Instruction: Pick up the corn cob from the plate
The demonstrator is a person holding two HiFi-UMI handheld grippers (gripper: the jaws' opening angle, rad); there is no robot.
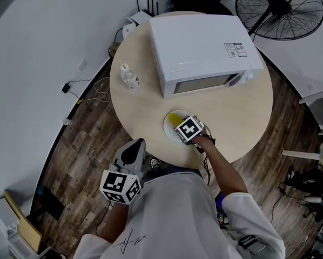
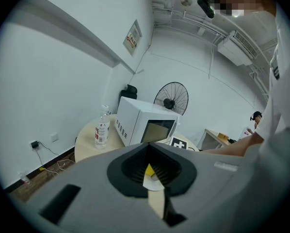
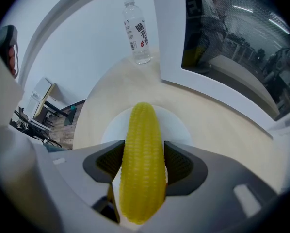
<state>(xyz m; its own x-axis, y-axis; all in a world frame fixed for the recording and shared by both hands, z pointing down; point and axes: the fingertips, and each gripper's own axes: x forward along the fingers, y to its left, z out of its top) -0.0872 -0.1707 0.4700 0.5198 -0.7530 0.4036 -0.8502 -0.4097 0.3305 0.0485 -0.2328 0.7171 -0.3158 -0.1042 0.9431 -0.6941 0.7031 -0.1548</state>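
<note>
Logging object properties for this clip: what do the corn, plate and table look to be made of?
Corn: likely plastic or rubber, given the uniform, glossy yellow kernels. Plate: smooth and white, ceramic or plastic, cannot tell which. Table: pale wood or wood-look laminate with a matte top.

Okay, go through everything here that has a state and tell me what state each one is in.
corn cob: clamped between the right tool's jaws, over the plate.
plate: flat on the table, under the corn cob.
right tool: shut on the corn cob.
left tool: shut, empty.
microwave: door closed.
water bottle: upright, capped.
</note>
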